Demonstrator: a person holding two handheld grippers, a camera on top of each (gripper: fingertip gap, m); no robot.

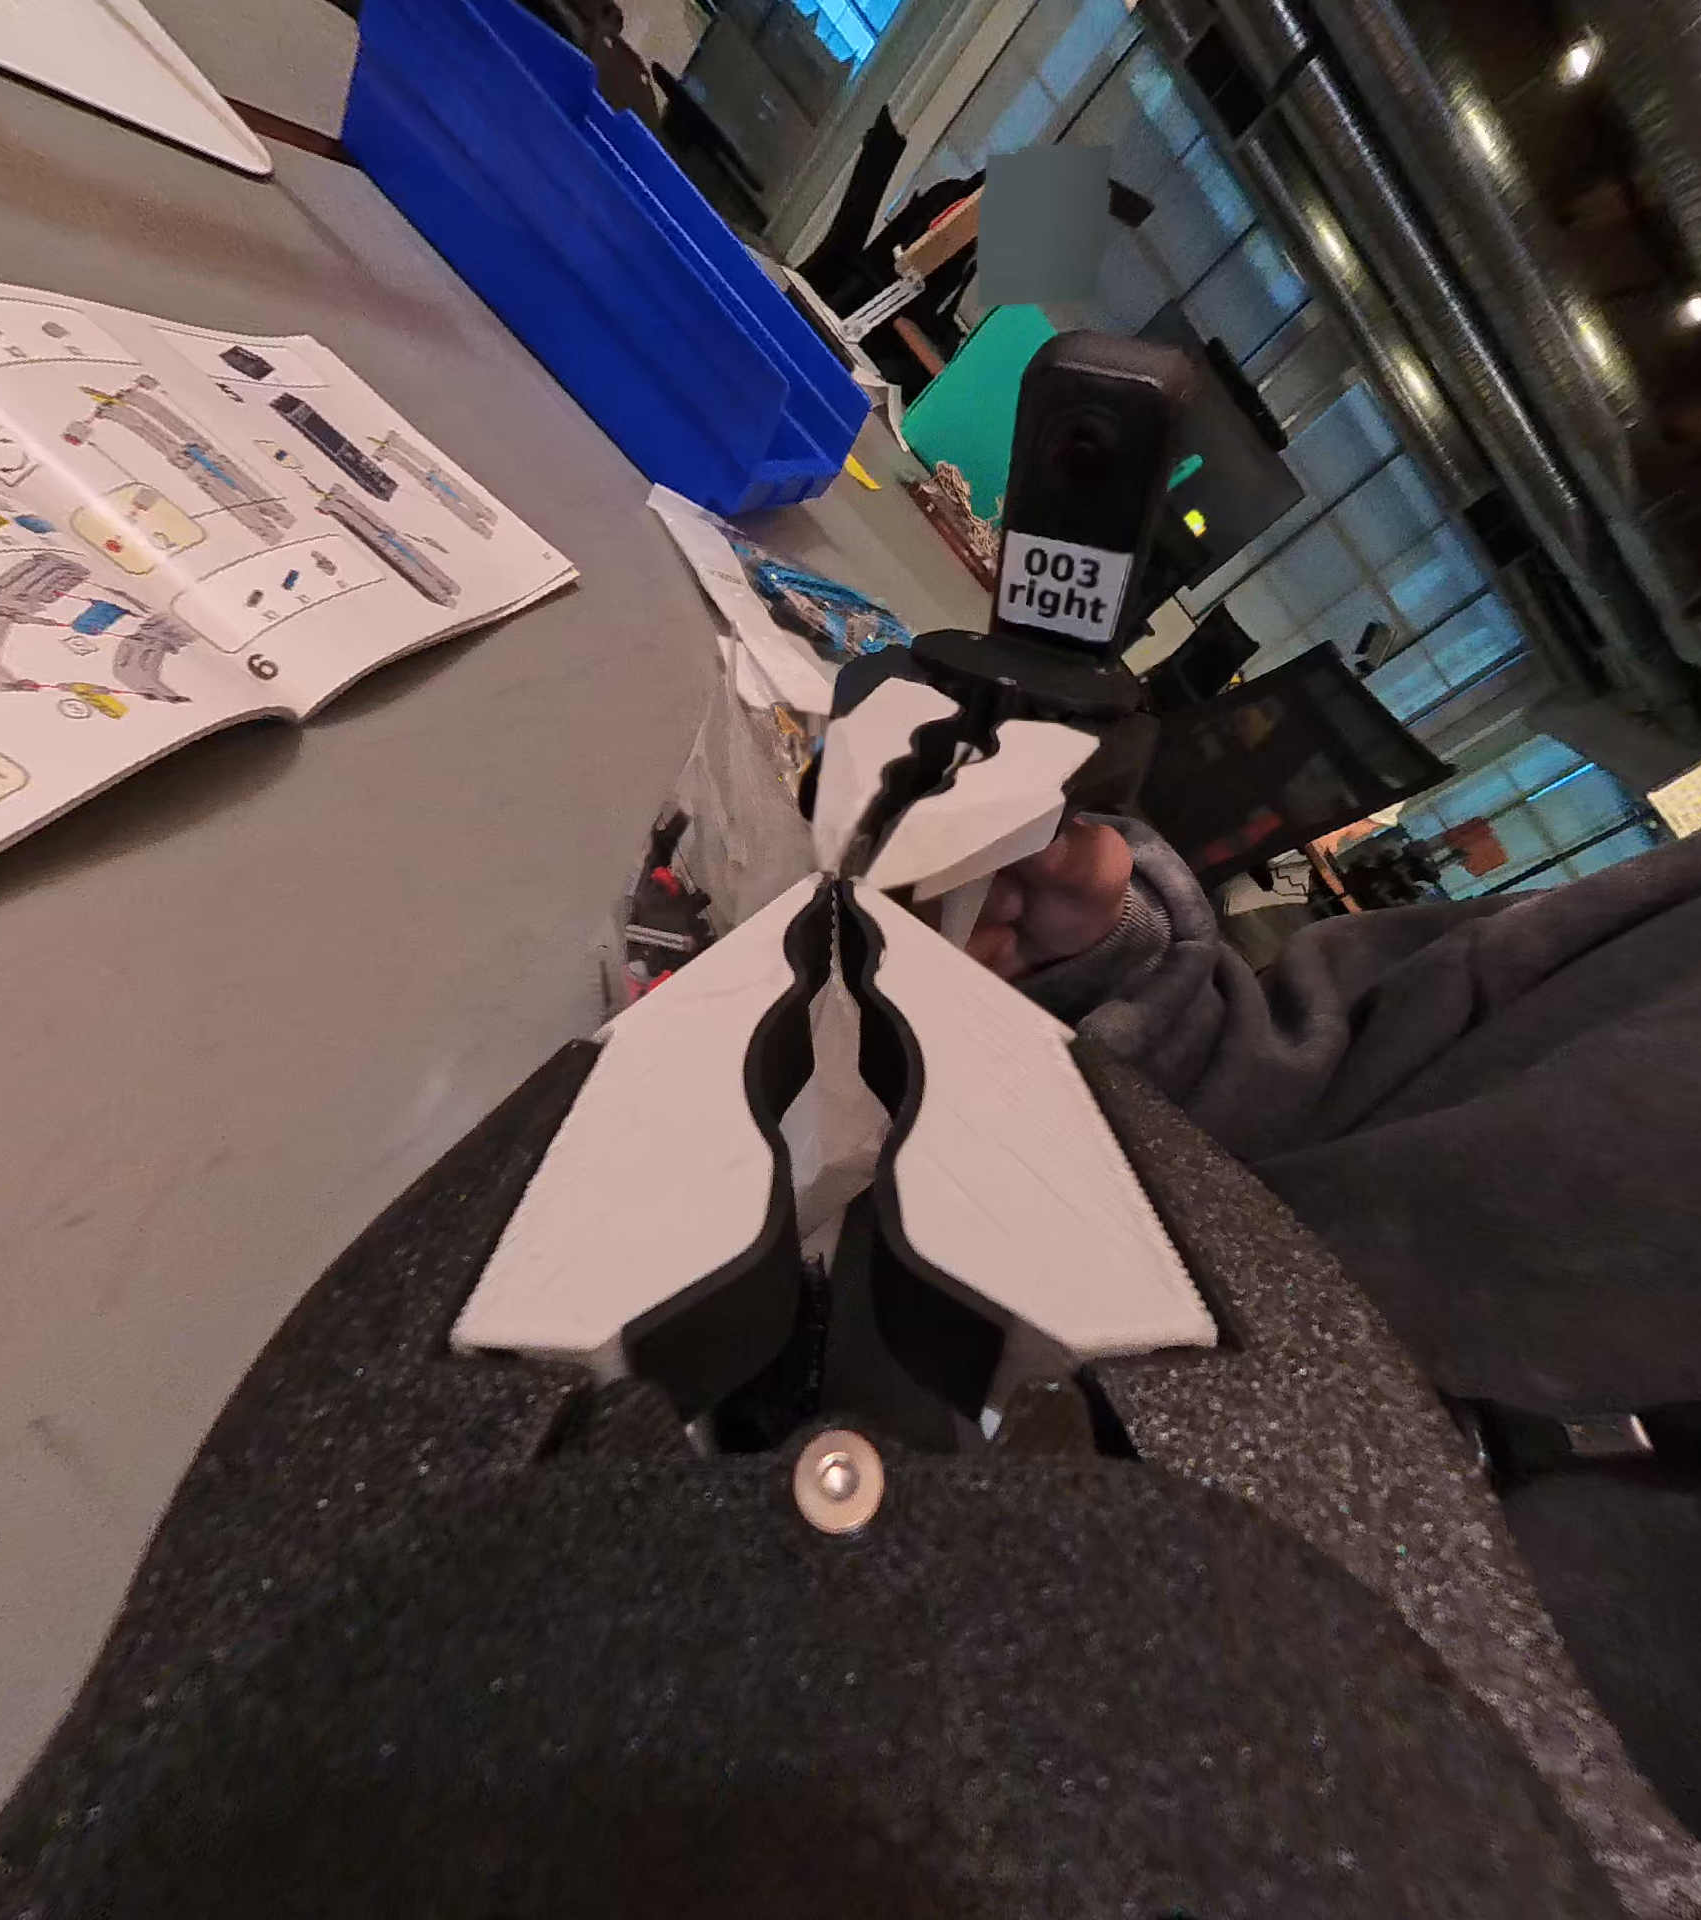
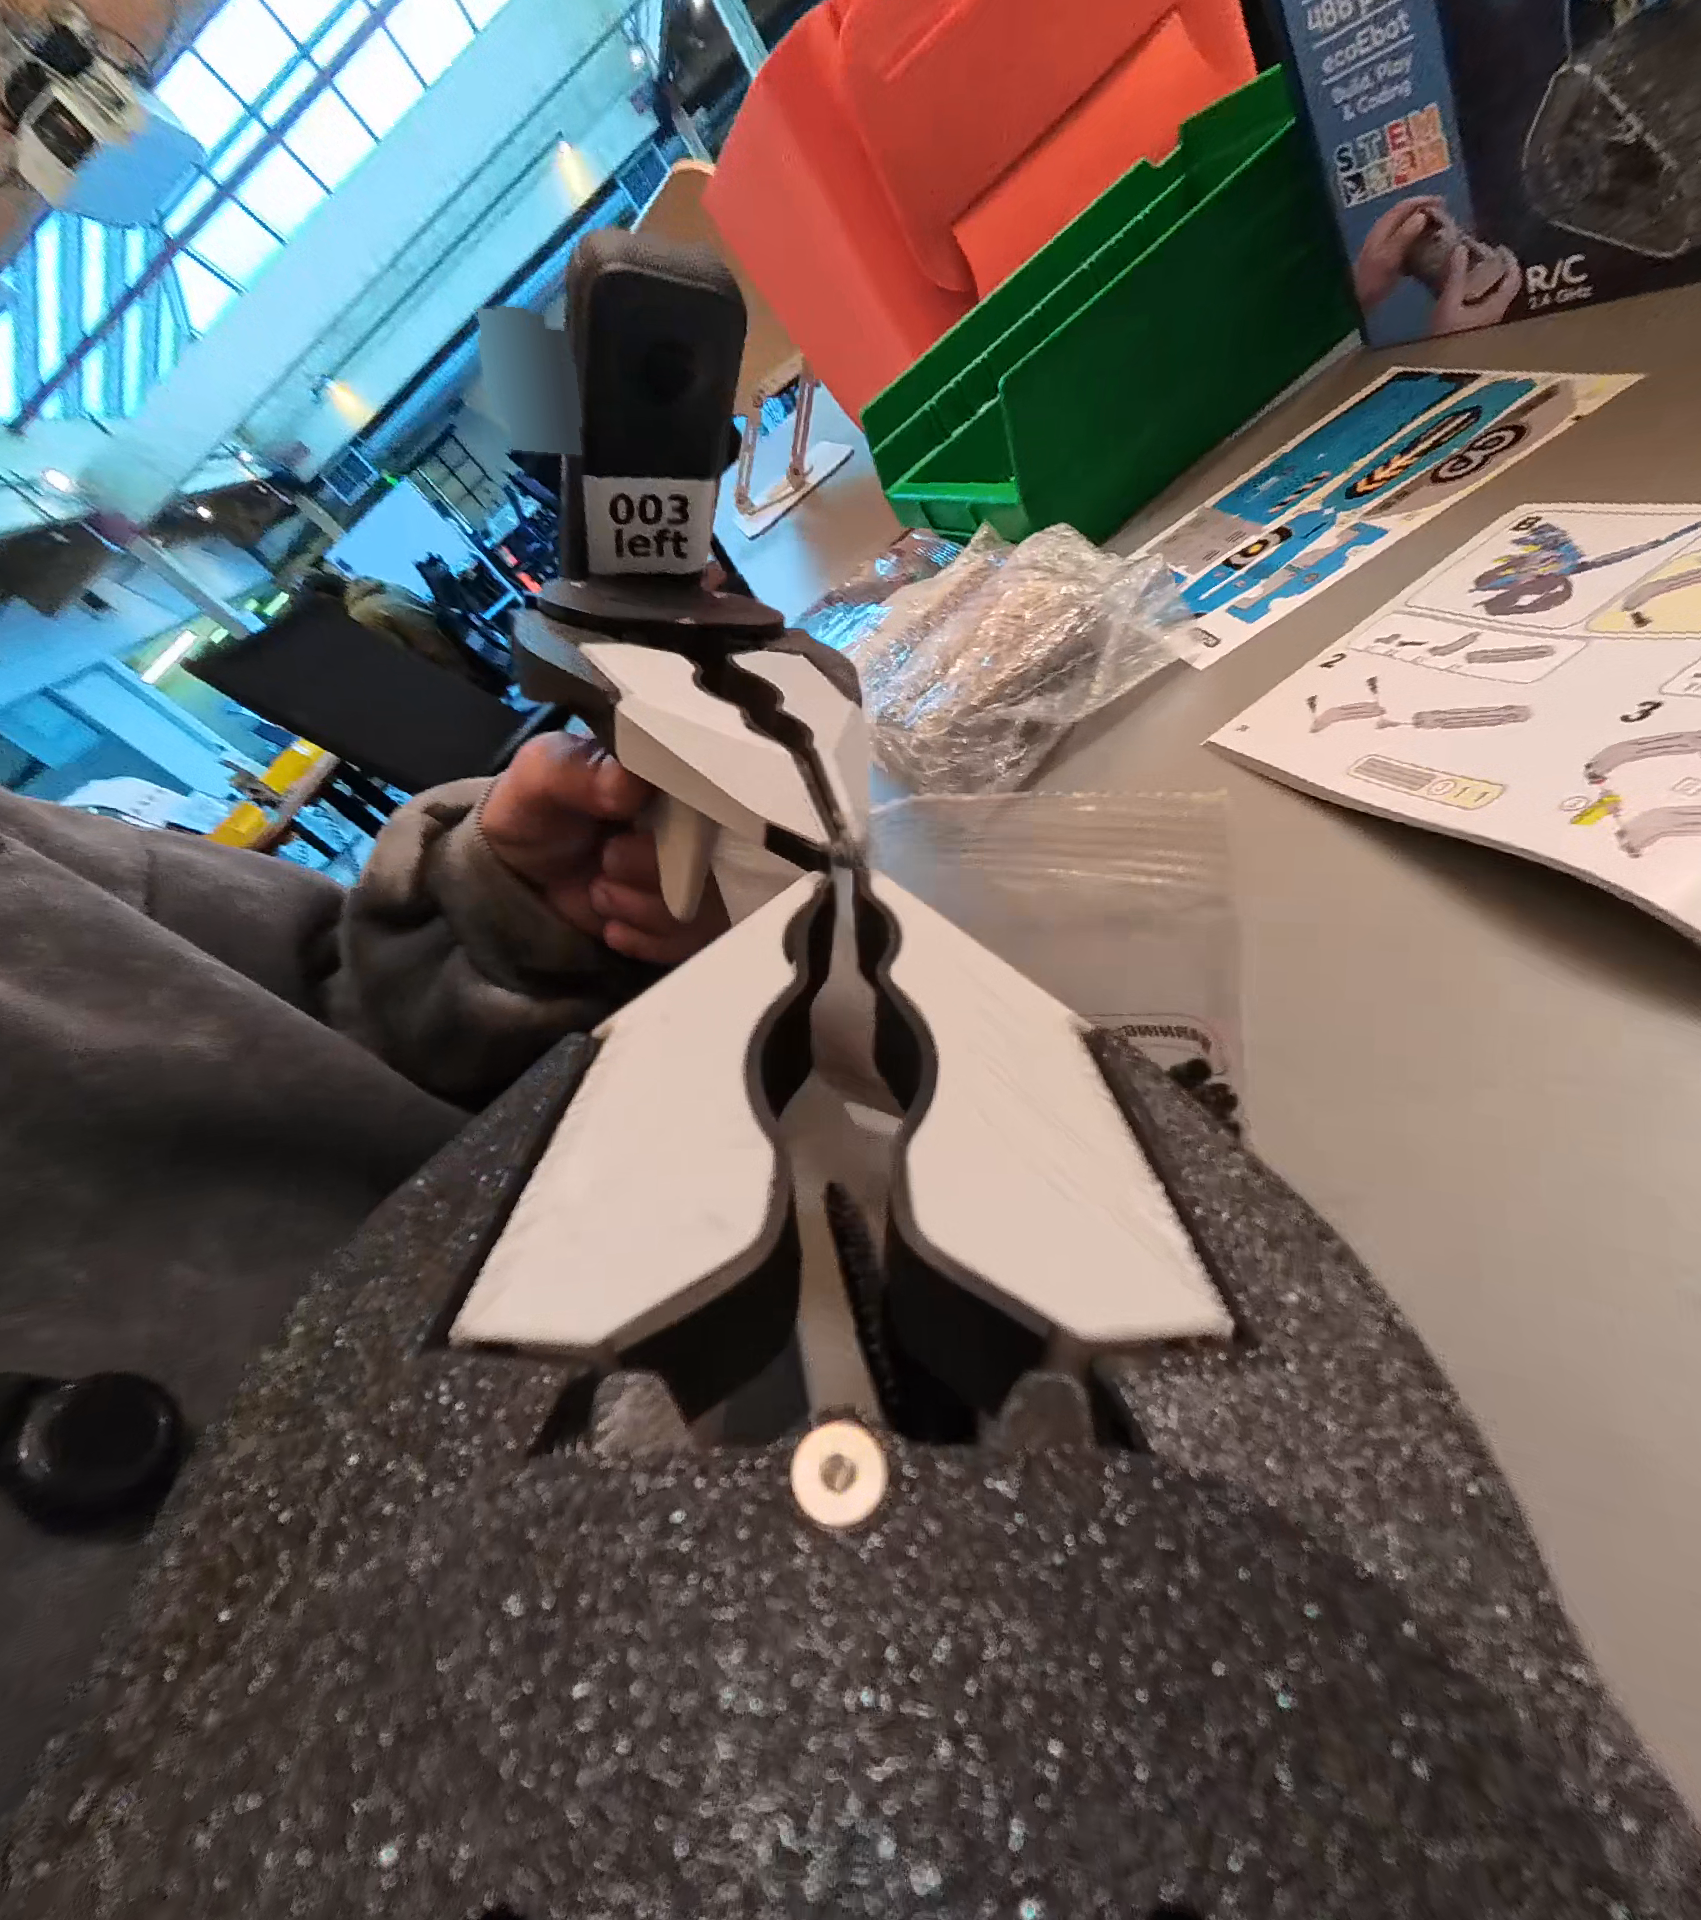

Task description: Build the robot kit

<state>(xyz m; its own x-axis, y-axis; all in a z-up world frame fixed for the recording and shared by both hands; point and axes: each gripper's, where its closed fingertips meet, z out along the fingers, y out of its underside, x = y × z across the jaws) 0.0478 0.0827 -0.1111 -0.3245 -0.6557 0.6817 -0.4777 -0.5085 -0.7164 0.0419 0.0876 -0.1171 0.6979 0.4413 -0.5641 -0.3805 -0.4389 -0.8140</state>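
Both wrist views, same instant.

- Left gripper (image 1: 833,902): jaws closed down to the tips. Translucent film shows in the slot between the fingers, so it appears to be pinching the clear zip bag (image 2: 1054,883).
- Right gripper (image 2: 841,885): jaws also closed, tips together. A pale strip of the same film runs up the gap, so I read it as gripping the bag's edge too. The contact itself is too small to confirm.
- The two grippers face each other nearly tip to tip, almost touching. Judgement: each holds the same short stretch of the bag's edge from opposite sides, which would explain why they crowd so close.
- Bag position: held up at the near edge of the grey table (image 1: 306,1039). Its ribbed zip band is level with the tips, and the body spreads to the right in the right wrist view. Dark small parts show low in it, beside the right gripper's body.
- A hand (image 2: 565,831) in a grey sleeve wraps the left gripper's handle.
- Kept back from the edge: an open instruction booklet (image 2: 1552,707), a sticker sheet (image 2: 1345,488), crumpled plastic wrap (image 2: 991,644), a green bin (image 2: 1085,395), an orange bin (image 2: 929,156), a kit box (image 2: 1552,156) and a blue bin (image 1: 565,239).
- The booklet lies flat and open towards the person, probably so it can be read.
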